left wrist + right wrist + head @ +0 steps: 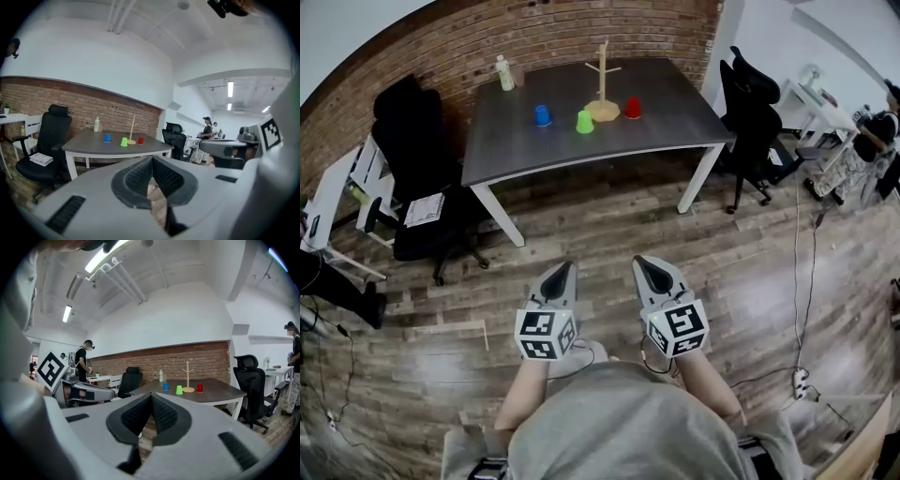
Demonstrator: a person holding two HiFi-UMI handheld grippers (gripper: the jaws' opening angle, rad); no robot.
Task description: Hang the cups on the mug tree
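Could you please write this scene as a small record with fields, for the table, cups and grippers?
table: grey, by brick wall
mug tree: upright on table, no cup hung
cups: blue cup, green cup, red cup, on table near tree's base
bottle: table's far left corner
left gripper: shut, empty, well short of table
right gripper: shut, empty, beside the left one
progress: nothing hung yet

Head view: we are looking steeply down from above the left gripper (pixel 563 270) and right gripper (pixel 642 265).
Gripper views: we are facing forward along each gripper's jaws.
Shared: we are seeing the distant table (pixel 581 141) ahead of both.
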